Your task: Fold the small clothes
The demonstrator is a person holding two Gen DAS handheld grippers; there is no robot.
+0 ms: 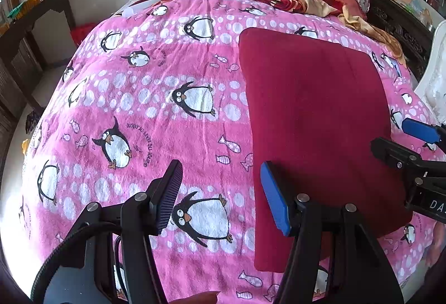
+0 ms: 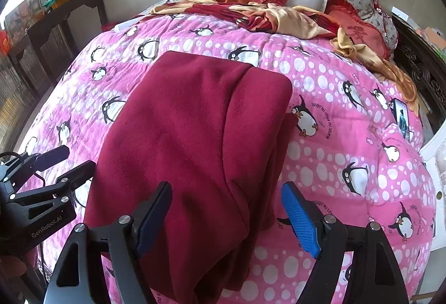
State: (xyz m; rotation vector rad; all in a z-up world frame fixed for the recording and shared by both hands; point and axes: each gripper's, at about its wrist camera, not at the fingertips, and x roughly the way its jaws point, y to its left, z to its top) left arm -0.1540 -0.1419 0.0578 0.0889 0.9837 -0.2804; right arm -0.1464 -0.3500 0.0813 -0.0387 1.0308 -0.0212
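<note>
Both grippers are apart and hold nothing, the left gripper (image 1: 221,196) just beside the red cloth (image 2: 195,142) and the right gripper (image 2: 225,216) right over its near end, where it lies folded long on the penguin blanket (image 1: 139,108), maybe needing one more fold.

"GenRobot.AI" on left claw (image 2: 67,164) body.

Bright daylight from left; sharp focus; fisheye edges dark.
</note>
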